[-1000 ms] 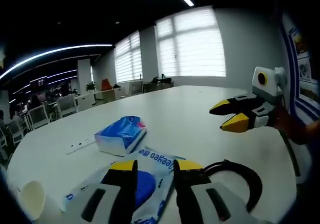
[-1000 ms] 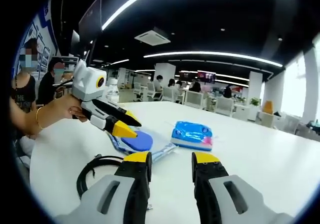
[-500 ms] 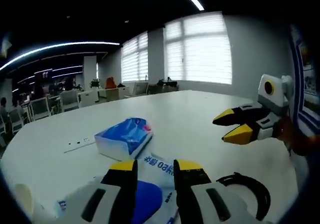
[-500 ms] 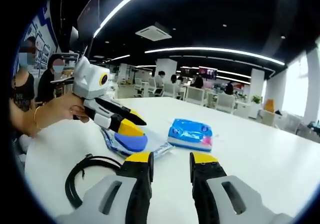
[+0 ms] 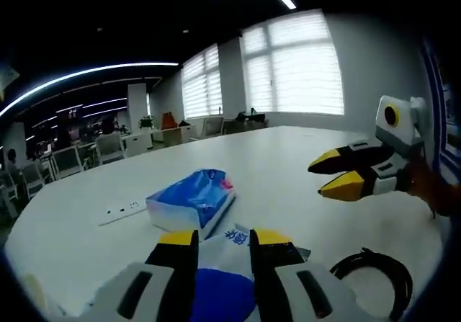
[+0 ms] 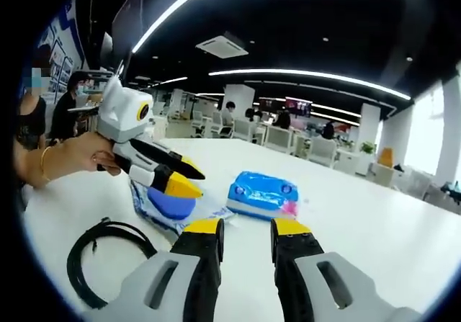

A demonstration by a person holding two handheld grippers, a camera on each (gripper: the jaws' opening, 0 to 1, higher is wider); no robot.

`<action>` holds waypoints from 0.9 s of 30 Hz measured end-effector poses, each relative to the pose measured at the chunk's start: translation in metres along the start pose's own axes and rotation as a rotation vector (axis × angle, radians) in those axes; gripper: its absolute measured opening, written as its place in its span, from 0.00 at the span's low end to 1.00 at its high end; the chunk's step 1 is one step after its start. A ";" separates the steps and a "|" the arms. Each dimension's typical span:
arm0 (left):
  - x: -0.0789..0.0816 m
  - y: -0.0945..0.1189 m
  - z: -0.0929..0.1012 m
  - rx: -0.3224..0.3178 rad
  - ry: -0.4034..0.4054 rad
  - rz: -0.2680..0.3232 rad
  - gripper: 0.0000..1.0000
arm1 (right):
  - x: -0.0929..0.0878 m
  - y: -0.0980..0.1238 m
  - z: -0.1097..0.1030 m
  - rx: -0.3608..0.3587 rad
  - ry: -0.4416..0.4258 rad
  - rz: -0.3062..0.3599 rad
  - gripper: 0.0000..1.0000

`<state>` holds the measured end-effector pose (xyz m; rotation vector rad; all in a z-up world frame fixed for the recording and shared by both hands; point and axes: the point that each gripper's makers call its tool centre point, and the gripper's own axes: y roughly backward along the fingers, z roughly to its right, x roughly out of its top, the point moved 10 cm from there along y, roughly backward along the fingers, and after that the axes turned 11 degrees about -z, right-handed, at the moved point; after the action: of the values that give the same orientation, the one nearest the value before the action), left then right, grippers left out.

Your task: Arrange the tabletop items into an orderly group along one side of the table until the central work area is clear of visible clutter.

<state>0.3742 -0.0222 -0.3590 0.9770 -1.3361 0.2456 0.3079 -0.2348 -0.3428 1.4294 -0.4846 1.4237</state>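
Judging from the layout, you're early in the tidy-up: nothing reads as grouped along one side yet, and the items sit scattered across the middle of the white surface (image 5: 288, 171). Your left gripper (image 5: 223, 237) has its fingers parted and released, poised right over the flat wipes packet (image 5: 216, 286) with the blue oval label; the packet shows in the gap between them, but whether they touch it I can't tell. From the right gripper view that same left gripper (image 6: 189, 180) hangs just above the wipes packet (image 6: 167, 205), fingers spread a little, a hand (image 6: 75, 156) holding it. Your right gripper (image 6: 246, 227) is empty, fingers apart, hovering over bare surface (image 6: 374, 221) with nothing between them; in the left gripper view it (image 5: 333, 176) floats well above the top, also slack. Blue tissue pack (image 5: 193, 201) lies just beyond the wipes packet, near it, maybe touching, hard to say; it (image 6: 261, 194) sits close beside the packet in the right gripper view too. Black coiled cable (image 6: 104, 253) lies loose near the packet on the near side, also seen at (image 5: 374, 282). A power-socket strip (image 5: 121, 210) is set flush in the surface. Left to do, by my read: packet, tissue pack and cable all need shifting to one edge.
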 end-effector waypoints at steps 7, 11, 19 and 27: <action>0.000 -0.005 -0.002 0.003 -0.022 -0.018 0.27 | 0.006 -0.009 0.004 0.001 0.014 0.002 0.24; 0.000 -0.005 -0.004 0.013 -0.021 -0.018 0.27 | 0.004 -0.010 0.009 -0.006 0.001 0.001 0.24; 0.009 -0.006 -0.008 0.040 -0.055 0.007 0.25 | 0.001 -0.019 0.024 -0.029 -0.029 0.019 0.22; 0.010 -0.016 -0.007 0.048 -0.056 0.011 0.21 | -0.004 -0.038 0.037 -0.050 -0.063 0.010 0.22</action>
<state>0.3925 -0.0302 -0.3566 1.0230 -1.3923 0.2612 0.3574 -0.2520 -0.3525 1.4366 -0.5639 1.3684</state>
